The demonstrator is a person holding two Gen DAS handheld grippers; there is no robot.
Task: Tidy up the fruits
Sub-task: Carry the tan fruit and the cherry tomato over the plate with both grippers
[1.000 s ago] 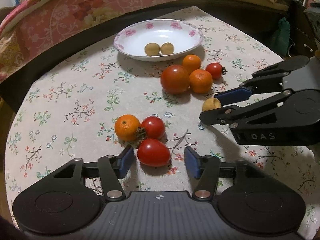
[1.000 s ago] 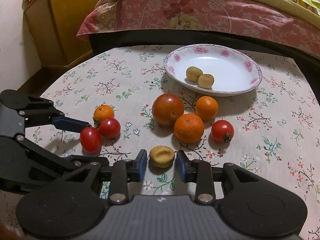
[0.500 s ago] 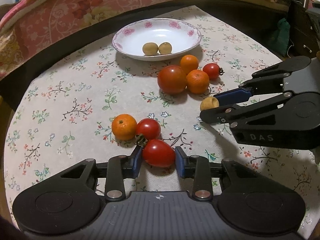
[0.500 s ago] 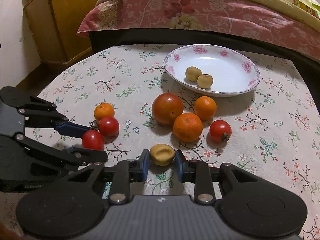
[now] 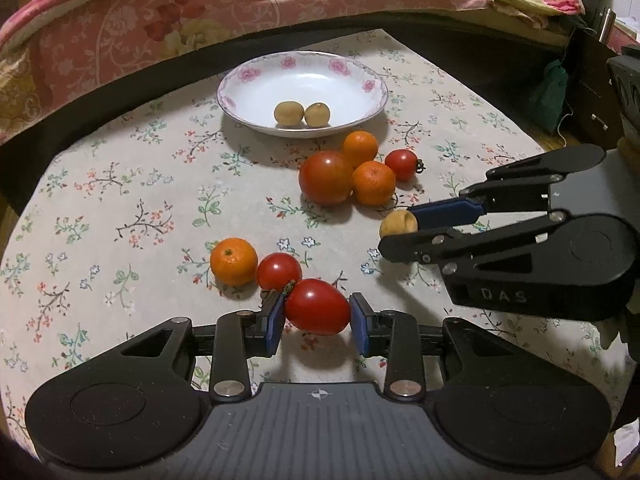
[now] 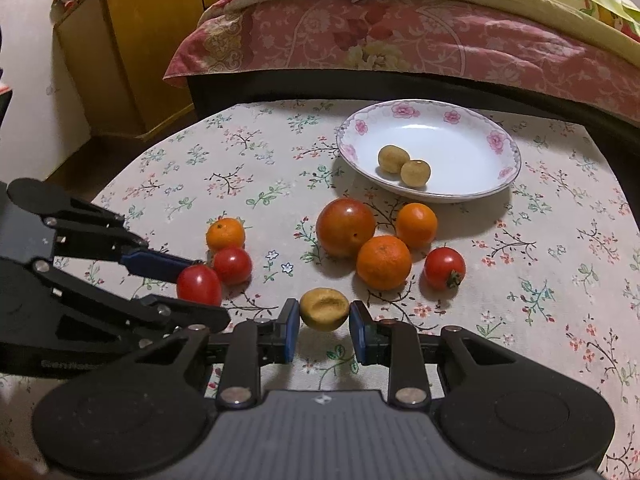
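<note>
Left gripper (image 5: 317, 316) clamps an oval red tomato (image 5: 317, 312) between its blue pads, jaws having just closed in on it. Right gripper (image 6: 324, 320) pinches a dented yellow fruit (image 6: 324, 309) just off the floral tablecloth (image 6: 248, 168). Only the right wrist view shows the yellow cabinet (image 6: 120, 52) (beside the bed); the left shows a green pouch (image 5: 554, 92). Two yellow fruits sit in the plate (image 6: 496, 140).
</note>
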